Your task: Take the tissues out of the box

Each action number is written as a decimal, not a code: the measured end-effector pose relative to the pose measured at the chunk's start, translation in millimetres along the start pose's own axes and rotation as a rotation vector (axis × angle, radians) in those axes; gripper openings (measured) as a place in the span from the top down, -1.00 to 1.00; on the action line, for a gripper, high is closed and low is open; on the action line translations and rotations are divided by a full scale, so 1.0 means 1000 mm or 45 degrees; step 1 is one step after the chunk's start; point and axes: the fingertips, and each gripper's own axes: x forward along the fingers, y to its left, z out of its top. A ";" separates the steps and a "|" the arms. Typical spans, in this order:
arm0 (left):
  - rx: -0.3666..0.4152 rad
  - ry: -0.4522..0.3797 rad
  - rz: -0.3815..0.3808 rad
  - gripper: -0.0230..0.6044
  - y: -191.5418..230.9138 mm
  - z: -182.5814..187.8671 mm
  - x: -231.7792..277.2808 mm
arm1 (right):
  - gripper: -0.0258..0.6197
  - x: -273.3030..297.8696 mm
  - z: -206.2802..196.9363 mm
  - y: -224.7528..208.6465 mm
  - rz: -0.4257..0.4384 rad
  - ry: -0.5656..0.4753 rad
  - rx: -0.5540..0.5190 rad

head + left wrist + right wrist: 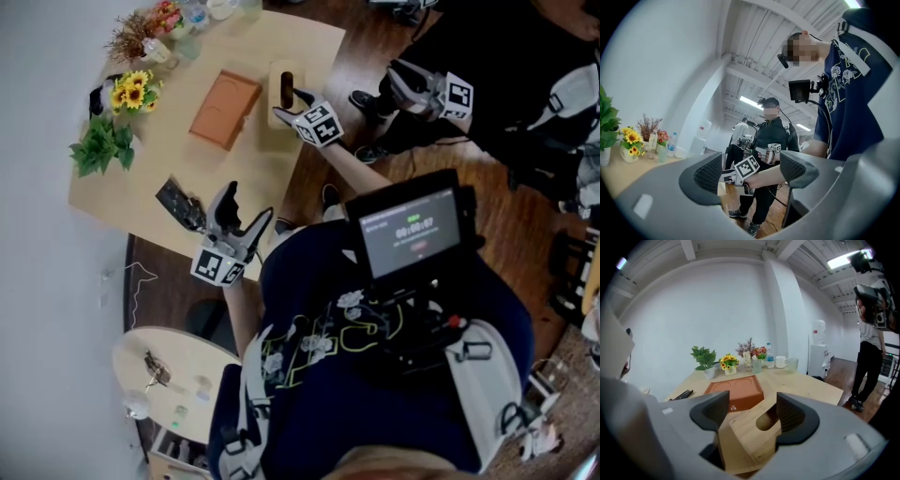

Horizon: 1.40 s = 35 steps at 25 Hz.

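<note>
The wooden tissue box [279, 75] stands on the light wooden table [246, 171] near its right edge. In the right gripper view the box [750, 439] lies under and between the jaws, its oval slot dark, with no tissue showing. My right gripper [292, 103] is at the box's near side, jaws spread wide [752, 413]; I see no pad pressing on the wood. My left gripper [242, 211] hovers at the table's near edge, pointing up and away. Its jaws [750, 176] are open with nothing between them.
A brown tray [225, 108] lies left of the box. Sunflowers [131, 91], a green plant [103, 145], bottles and cups line the far side. A black object [178, 202] lies near my left gripper. Another person [431, 94] with grippers stands to the right; a small round table [173, 375] is below.
</note>
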 end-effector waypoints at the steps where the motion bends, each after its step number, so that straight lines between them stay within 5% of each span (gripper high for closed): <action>1: -0.005 0.000 0.002 -0.26 -0.001 0.001 0.000 | 0.02 0.002 -0.002 -0.004 -0.008 0.008 0.011; 18: -0.011 0.019 0.048 -0.26 0.010 -0.007 -0.011 | 0.07 0.040 -0.033 -0.036 -0.088 0.089 0.131; 35: -0.032 0.019 0.052 -0.26 0.011 -0.012 -0.007 | 0.35 0.041 -0.039 -0.050 -0.151 0.152 0.117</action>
